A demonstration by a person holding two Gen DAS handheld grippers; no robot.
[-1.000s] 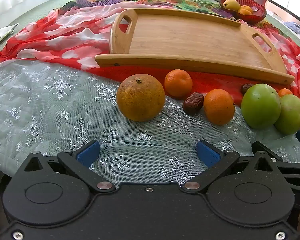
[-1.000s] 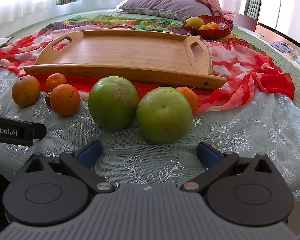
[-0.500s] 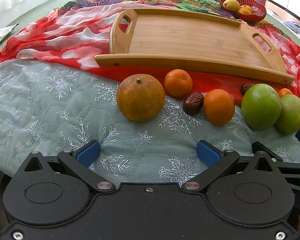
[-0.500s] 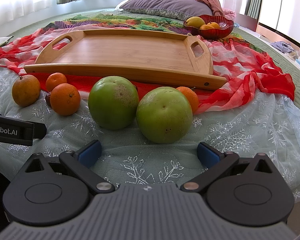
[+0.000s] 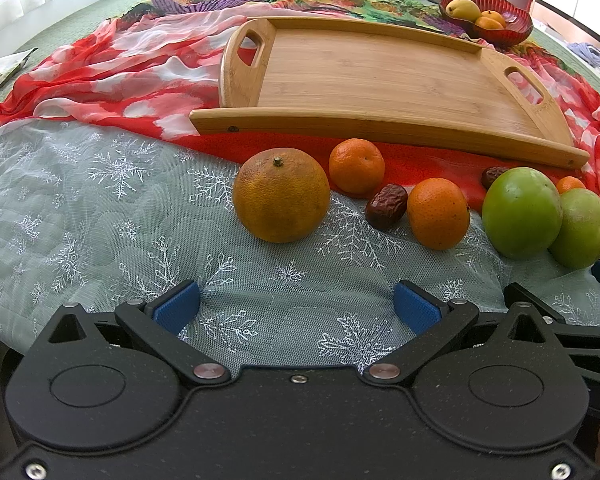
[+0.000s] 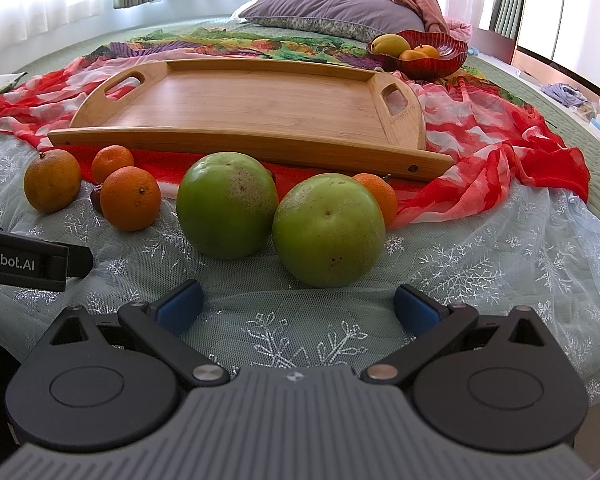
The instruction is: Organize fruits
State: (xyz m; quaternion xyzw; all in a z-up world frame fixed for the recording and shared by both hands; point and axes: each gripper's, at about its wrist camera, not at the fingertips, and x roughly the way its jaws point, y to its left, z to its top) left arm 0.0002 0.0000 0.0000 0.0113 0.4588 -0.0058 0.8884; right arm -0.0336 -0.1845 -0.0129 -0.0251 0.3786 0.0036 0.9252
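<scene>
Fruit lies in a row on the snowflake cover in front of a bare bamboo tray (image 5: 380, 80) (image 6: 252, 108). A large dull orange (image 5: 281, 195) (image 6: 52, 186) is leftmost, then two small oranges (image 5: 356, 165) (image 5: 438, 213), a brown date (image 5: 386, 211), two green fruits (image 6: 227, 205) (image 6: 329, 229) and a small orange (image 6: 376, 196) behind them. My left gripper (image 5: 296, 307) is open, short of the large orange. My right gripper (image 6: 298, 307) is open just before the green fruits. Neither holds anything.
A red bowl (image 6: 452, 58) with a yellow fruit and oranges stands behind the tray's right end. A red and white scarf (image 6: 496, 136) lies under and around the tray. A grey pillow (image 6: 332, 12) is at the back. The other gripper's body (image 6: 24, 260) shows at left.
</scene>
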